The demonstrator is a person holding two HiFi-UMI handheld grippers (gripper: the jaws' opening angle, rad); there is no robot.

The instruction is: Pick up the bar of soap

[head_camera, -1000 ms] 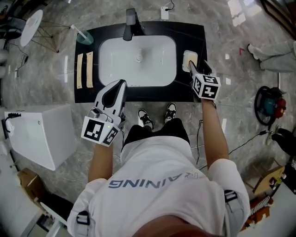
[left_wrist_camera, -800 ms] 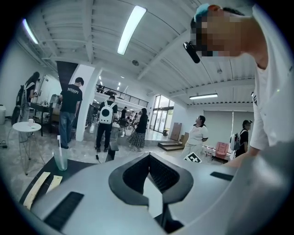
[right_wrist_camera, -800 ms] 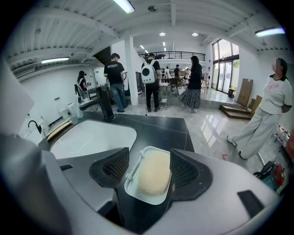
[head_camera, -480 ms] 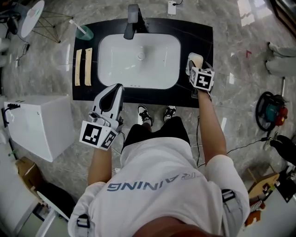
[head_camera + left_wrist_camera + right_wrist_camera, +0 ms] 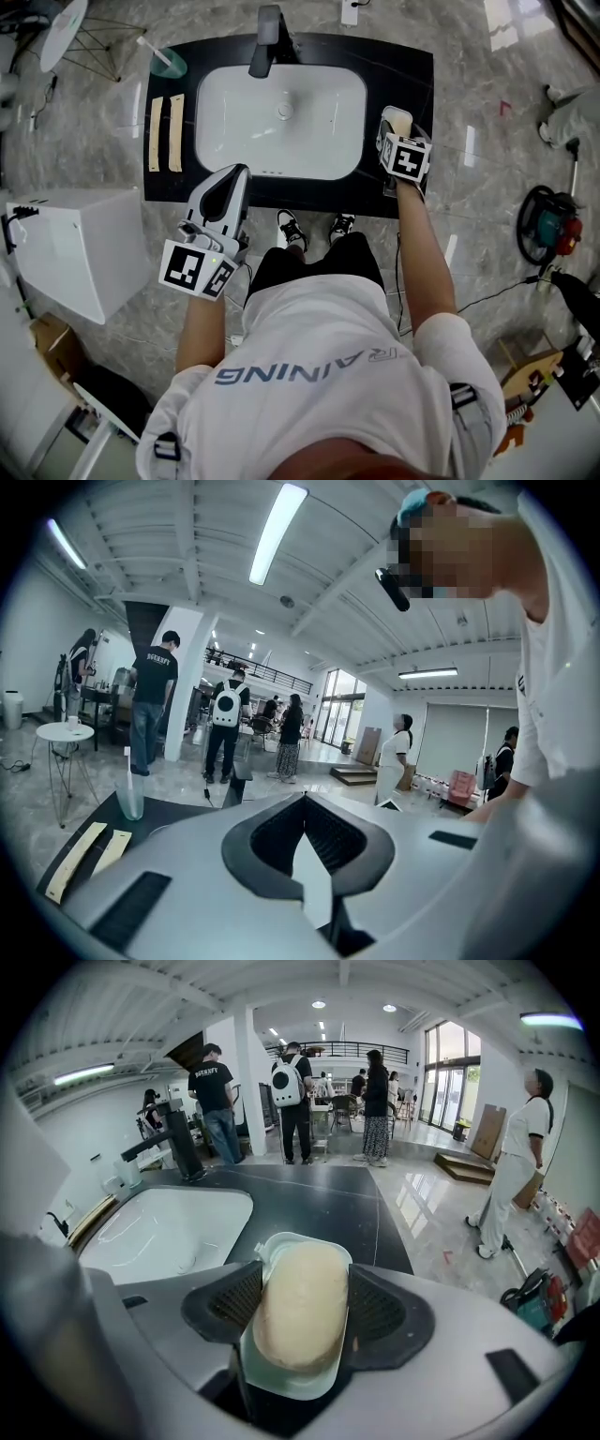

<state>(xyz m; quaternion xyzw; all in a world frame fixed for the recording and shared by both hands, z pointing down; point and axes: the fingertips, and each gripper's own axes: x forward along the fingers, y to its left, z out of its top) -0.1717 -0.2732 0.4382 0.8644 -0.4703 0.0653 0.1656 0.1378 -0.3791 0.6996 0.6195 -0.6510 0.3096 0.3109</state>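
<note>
A pale cream bar of soap (image 5: 300, 1307) lies in a white dish (image 5: 273, 1247) on the black counter, right of the sink. In the head view the soap (image 5: 397, 121) peeks out just beyond my right gripper (image 5: 393, 133). That right gripper (image 5: 302, 1286) points steeply down with one jaw on each long side of the bar. Its jaws have just been opening and stand wide, pads close to the soap without squeezing it. My left gripper (image 5: 238, 172) hovers at the counter's front edge before the sink. Its jaws (image 5: 302, 797) are shut and hold nothing.
The white sink basin (image 5: 234, 112) with a dark faucet (image 5: 266, 42) fills the counter's middle. Two tan strips (image 5: 164, 133) and a glass with a toothbrush (image 5: 168, 64) sit at the left. A white box (image 5: 80, 248) stands left of me. Several people stand farther off.
My right gripper has come down over the soap dish, and its marker cube now covers most of the dish in the head view. The left gripper has sunk slightly.
</note>
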